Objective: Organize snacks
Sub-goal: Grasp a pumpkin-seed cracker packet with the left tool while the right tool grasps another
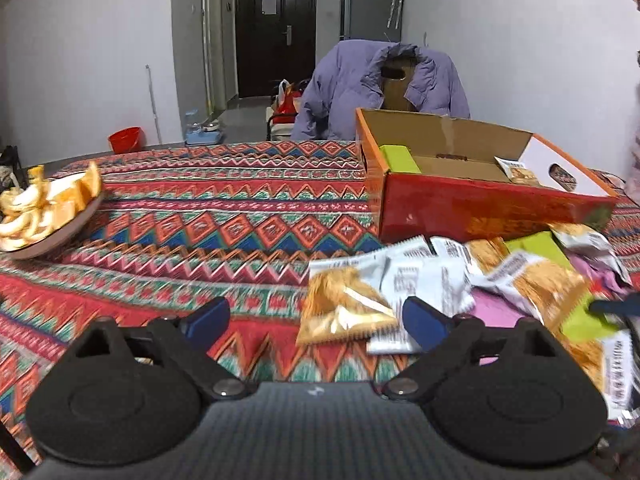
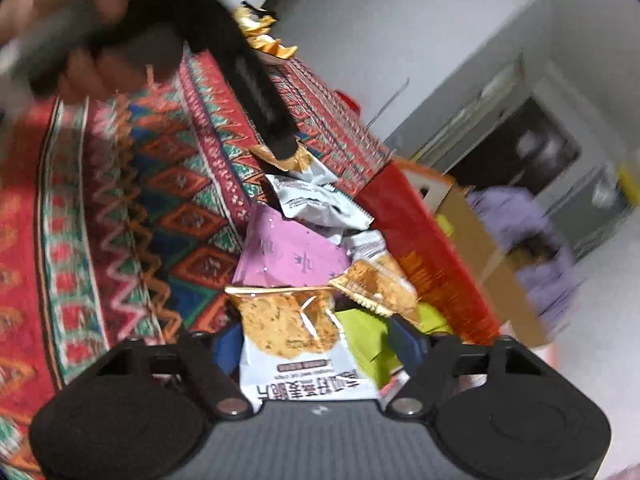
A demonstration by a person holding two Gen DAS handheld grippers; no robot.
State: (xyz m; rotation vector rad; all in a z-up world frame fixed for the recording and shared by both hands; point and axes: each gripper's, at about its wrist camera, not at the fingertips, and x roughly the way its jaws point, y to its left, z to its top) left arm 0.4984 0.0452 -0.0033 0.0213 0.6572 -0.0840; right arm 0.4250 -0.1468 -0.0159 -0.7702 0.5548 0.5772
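A pile of snack packets (image 1: 472, 280) lies on the patterned tablecloth in front of an open orange-red cardboard box (image 1: 480, 200). The box holds a green box (image 1: 398, 158) and a small packet (image 1: 518, 170). My left gripper (image 1: 316, 320) is open, low over the cloth, with an orange-and-white cracker packet (image 1: 344, 308) between its fingers. In the right wrist view my right gripper (image 2: 320, 344) stands wide, with a white cracker packet (image 2: 296, 344) between its fingers; I cannot tell whether it grips it. A pink packet (image 2: 288, 252) and a green box (image 2: 368, 340) lie just ahead.
A plate of orange peel (image 1: 36, 208) sits at the table's left edge. A chair with a purple jacket (image 1: 360, 80) stands behind the box. The left gripper's finger (image 2: 256, 80) crosses the top of the right wrist view. A red bucket (image 1: 125, 138) is on the floor.
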